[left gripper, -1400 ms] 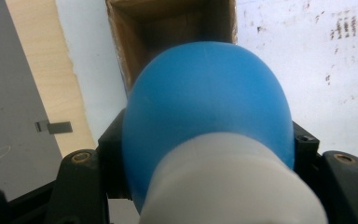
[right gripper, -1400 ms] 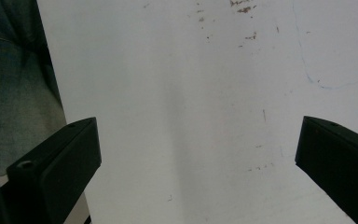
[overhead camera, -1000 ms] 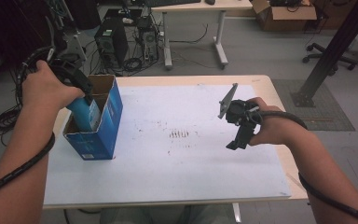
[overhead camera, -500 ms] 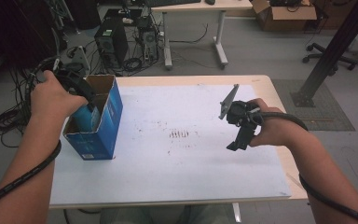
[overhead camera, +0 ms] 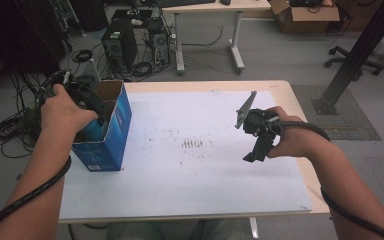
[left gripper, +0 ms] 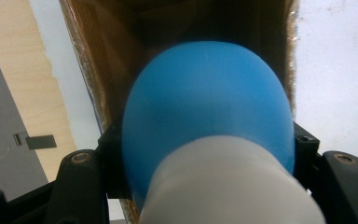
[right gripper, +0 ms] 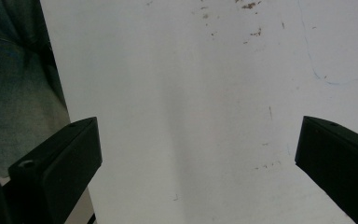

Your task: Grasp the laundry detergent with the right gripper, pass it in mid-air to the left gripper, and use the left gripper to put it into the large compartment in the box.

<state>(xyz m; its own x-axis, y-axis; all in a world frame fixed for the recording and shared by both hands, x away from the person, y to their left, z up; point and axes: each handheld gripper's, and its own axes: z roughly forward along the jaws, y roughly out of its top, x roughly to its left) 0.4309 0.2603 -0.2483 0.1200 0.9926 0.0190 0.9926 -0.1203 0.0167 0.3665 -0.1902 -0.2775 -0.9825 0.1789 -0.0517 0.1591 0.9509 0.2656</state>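
left tool (left gripper: pixel 205 186): clamped on a blue bottle (left gripper: pixel 207 112) with a white cap, held inside the open blue cardboard box (overhead camera: pixel 111 131) (brown inner walls) at the counter's (overhead camera: pixel 190 190) left edge. right tool (right gripper: pixel 198 163): jaws wide apart, empty, over the white, brown-speckled counter top, well apart from the box.

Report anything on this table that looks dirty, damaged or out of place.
Brownish specks and smudges mark the white table top near its middle. The blue box stands upright at the left edge, and the blue object in the left gripper looks intact.
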